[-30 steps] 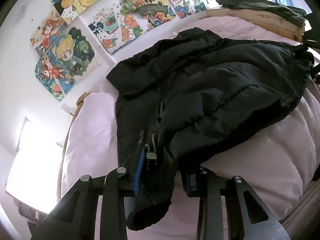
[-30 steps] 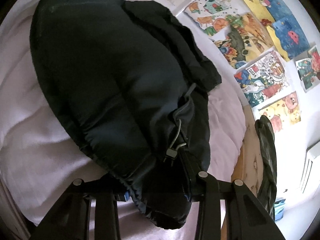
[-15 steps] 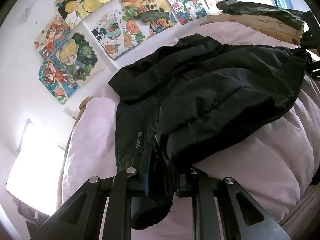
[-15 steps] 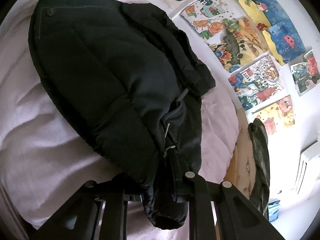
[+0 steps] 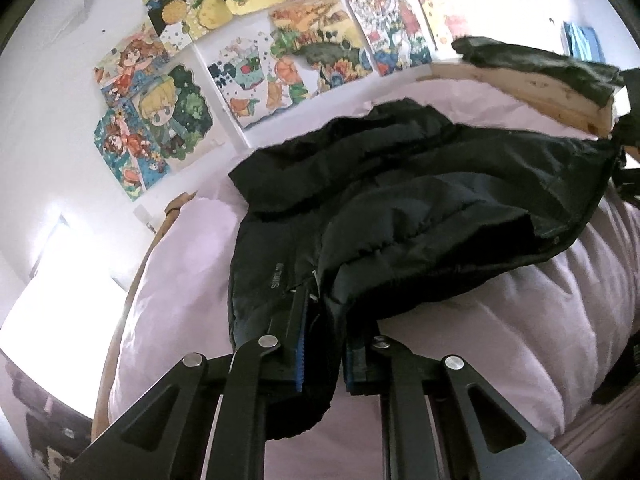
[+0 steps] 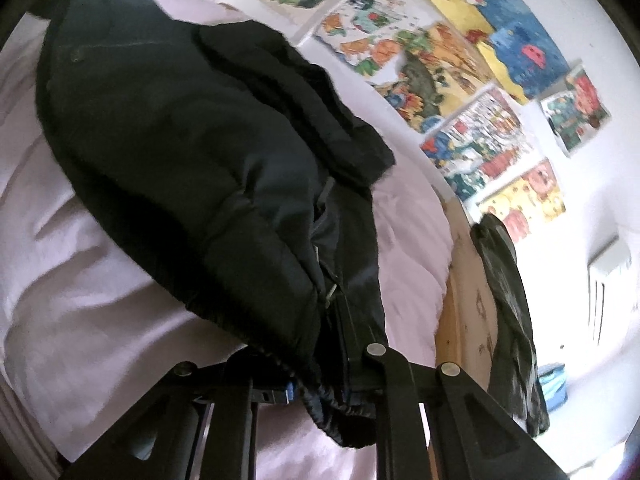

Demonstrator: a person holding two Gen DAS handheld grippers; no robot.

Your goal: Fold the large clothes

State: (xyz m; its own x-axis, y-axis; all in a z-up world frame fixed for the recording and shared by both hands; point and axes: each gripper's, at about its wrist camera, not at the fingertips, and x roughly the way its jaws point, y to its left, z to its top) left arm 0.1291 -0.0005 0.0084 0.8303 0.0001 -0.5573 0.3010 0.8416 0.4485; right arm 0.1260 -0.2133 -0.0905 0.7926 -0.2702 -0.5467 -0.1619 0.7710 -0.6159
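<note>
A black puffer jacket [image 5: 400, 200] lies spread over a pale pink bed cover [image 5: 460, 340]. My left gripper [image 5: 326, 332] has one lower corner of the jacket, by the zip, between its blue pads, and its jaws are closing on the fabric. The corner hangs slightly lifted off the cover. In the right wrist view the same jacket [image 6: 180, 140] fills the left half. My right gripper [image 6: 320, 368] is shut on the opposite hem corner, which bunches over its fingers and hides the left pad.
A wooden bed board [image 5: 520, 84] runs along the far side, with a dark green garment [image 5: 540, 64] draped over it, also the garment [image 6: 508, 300] in the right view. Colourful drawings [image 5: 280, 60] cover the white wall behind. The pink cover [image 6: 80, 320] stretches around the jacket.
Both pairs of jaws have closed in on the jacket's hem corners. Both grippers have risen a little and rolled, lifting the corners off the cover.
</note>
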